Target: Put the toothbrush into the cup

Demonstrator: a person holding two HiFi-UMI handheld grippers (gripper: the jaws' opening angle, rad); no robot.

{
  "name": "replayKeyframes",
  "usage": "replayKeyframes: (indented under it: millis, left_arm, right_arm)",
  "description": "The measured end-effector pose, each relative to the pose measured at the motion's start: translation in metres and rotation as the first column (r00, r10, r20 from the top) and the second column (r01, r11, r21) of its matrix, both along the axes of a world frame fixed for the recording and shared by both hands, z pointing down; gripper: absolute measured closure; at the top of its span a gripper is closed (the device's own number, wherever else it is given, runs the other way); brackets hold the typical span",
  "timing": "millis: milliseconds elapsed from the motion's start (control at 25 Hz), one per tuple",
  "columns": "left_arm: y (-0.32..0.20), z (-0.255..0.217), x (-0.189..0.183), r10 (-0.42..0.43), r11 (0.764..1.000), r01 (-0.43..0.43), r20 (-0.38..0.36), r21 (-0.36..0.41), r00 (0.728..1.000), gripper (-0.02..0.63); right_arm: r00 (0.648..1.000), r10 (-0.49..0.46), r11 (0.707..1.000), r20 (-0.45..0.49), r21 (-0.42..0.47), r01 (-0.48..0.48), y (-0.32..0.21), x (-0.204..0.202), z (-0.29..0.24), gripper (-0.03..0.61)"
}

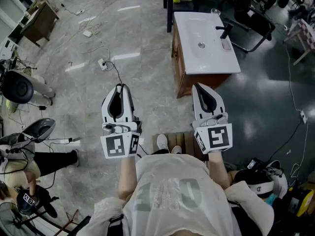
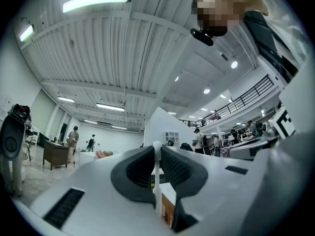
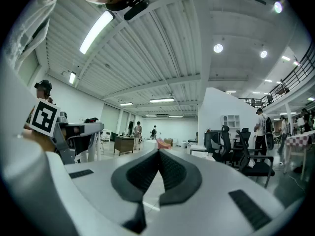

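Observation:
A white toothbrush (image 2: 156, 167) stands upright between the dark pads of my left gripper (image 2: 156, 150), which is shut on it; its bristled head pokes out at the jaw tips. In the head view both grippers are held at chest height over the floor, the left gripper (image 1: 119, 86) and right gripper (image 1: 197, 86) side by side. My right gripper (image 3: 158, 152) is shut with nothing between its pads. A clear glass cup (image 1: 215, 12) stands at the far corner of a white washbasin top (image 1: 189, 58), ahead and to the right of both grippers.
The basin sits on a wooden cabinet (image 1: 179, 68) and has a black tap (image 1: 224, 31). Cables and a power strip (image 1: 103, 64) lie on the grey floor ahead left. Office chairs (image 1: 256, 23) stand at the far right; a desk (image 1: 37, 21) at far left.

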State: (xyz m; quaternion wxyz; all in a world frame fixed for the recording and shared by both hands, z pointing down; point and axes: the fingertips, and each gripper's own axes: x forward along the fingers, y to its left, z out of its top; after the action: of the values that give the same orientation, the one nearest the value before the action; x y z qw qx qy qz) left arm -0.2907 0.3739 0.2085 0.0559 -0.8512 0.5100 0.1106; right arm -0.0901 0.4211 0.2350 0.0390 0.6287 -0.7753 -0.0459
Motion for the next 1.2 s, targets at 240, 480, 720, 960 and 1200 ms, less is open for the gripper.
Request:
replayKeyframes:
  millis: [240, 480, 720, 960, 1200]
  left_arm:
    - [-0.002, 0.003, -0.006, -0.003, 1.0, 0.003, -0.005, -0.006, 1.0, 0.555]
    - [-0.007, 0.003, -0.02, -0.016, 1.0, 0.016, -0.017, -0.011, 1.0, 0.555]
    - [-0.013, 0.01, -0.031, -0.024, 0.999, 0.023, -0.036, -0.025, 0.999, 0.555]
    - [-0.025, 0.012, -0.044, -0.022, 1.0, 0.021, -0.054, -0.01, 0.998, 0.555]
    - [-0.055, 0.006, -0.056, -0.024, 1.0, 0.025, -0.053, 0.0, 0.998, 0.554]
  right_arm:
    - [1.0, -0.015, 1.0, -0.002, -0.012, 0.015, -0.002, -0.006, 0.003, 0.548]
    - [1.0, -0.023, 0.999, 0.018, -0.028, 0.023, -0.007, -0.014, 0.005, 0.548]
    - [0.997, -0.055, 0.998, 0.046, -0.023, 0.056, -0.012, -0.025, 0.007, 0.548]
    - [0.997, -0.057, 0.998, 0.055, -0.023, 0.058, -0.024, -0.034, 0.012, 0.548]
    - [0.996, -0.025, 0.999, 0.082, -0.043, 0.028, -0.046, -0.031, 0.015, 0.548]
